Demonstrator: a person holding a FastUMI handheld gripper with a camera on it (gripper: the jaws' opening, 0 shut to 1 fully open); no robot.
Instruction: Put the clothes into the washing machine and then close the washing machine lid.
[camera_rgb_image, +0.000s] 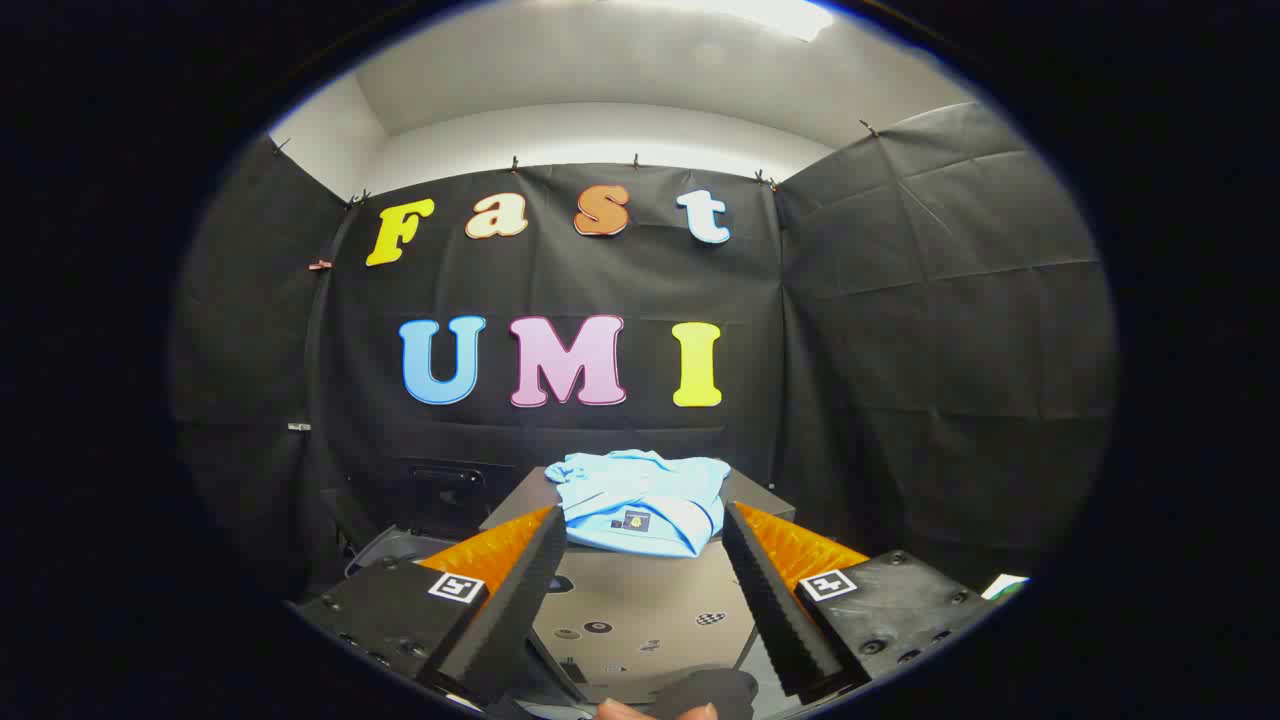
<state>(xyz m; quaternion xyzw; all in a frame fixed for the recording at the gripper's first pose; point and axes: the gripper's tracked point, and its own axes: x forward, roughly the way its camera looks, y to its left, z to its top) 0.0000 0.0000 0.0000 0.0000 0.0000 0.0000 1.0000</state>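
A light blue garment (640, 500) lies bunched on the far end of a brown tabletop (640, 600), just beyond my fingertips. My gripper (645, 520) stands open, its two black ribbed fingers (520, 600) spread wide on either side of the cloth with nothing between them. Down to the left of the table sits a dark grey machine body (400, 545), partly hidden by the left finger; whether its lid is up cannot be made out.
Small round stickers (600, 627) mark the tabletop between the fingers. A person's fingertip (625, 710) shows right below the gripper. A white and green item (1005, 585) lies off to the right. Black cloth walls stand close behind and beside the table.
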